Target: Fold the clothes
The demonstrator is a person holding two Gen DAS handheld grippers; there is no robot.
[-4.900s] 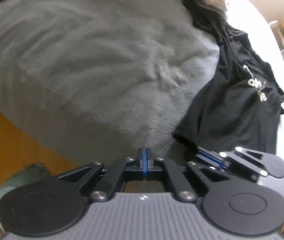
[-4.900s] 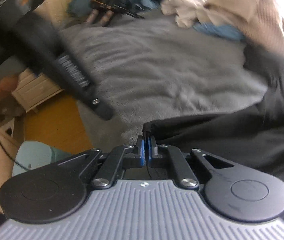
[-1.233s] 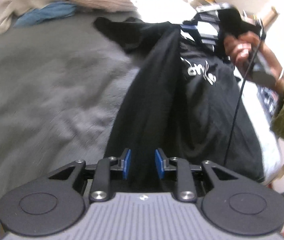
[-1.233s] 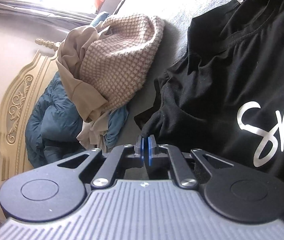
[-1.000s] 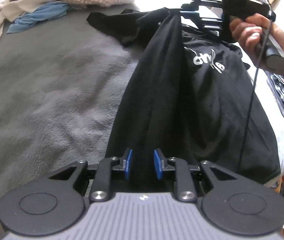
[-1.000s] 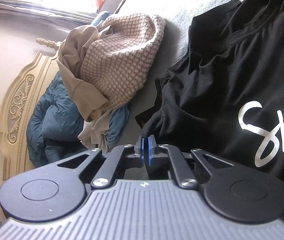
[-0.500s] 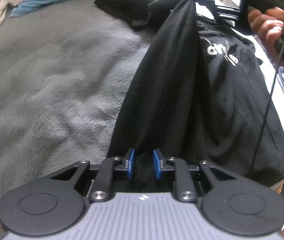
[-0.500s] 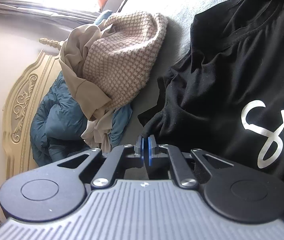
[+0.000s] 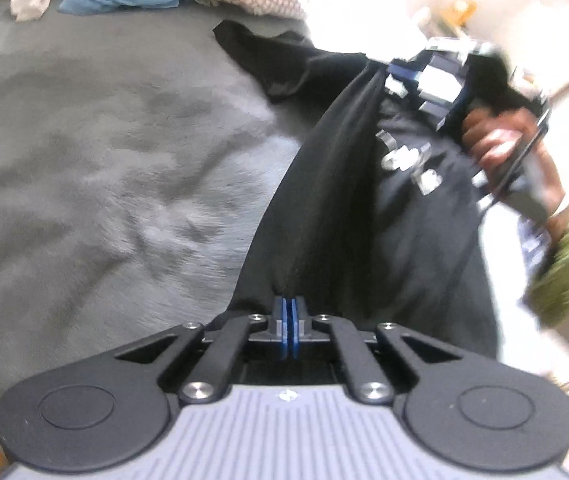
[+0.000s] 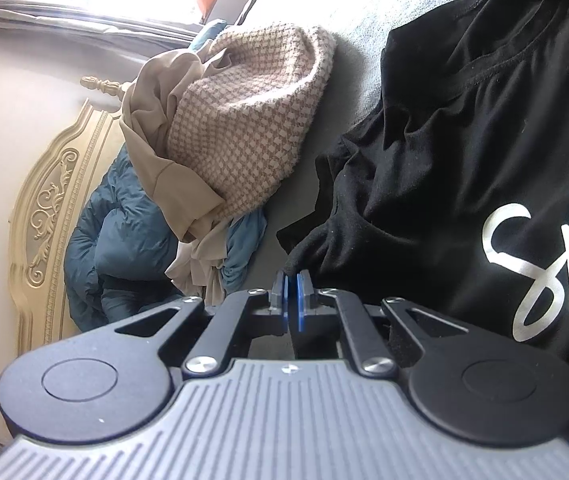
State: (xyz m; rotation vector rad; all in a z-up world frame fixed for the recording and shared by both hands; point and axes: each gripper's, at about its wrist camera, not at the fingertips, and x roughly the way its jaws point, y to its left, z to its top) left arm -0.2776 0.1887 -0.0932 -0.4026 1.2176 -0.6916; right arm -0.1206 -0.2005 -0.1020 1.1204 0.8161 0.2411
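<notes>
Left gripper [image 9: 288, 308] pinched closed on the hem end of the black t-shirt [image 9: 348, 184], which lies on the grey blanket [image 9: 116, 152]. Right gripper [image 10: 292, 284] also clamped tight, a fold of the shirt's shoulder edge between its blue pads [image 10: 301, 304] (white script print alongside). Fabric stretched between both. Heap of clothes [image 10: 240, 128] near the headboard [image 10: 48, 208].

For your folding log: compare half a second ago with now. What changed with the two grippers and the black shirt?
The left gripper closed on the black T-shirt edge; its fingers were apart before. The right gripper stayed shut on the sleeve end. The shirt still lies on the grey blanket.
</notes>
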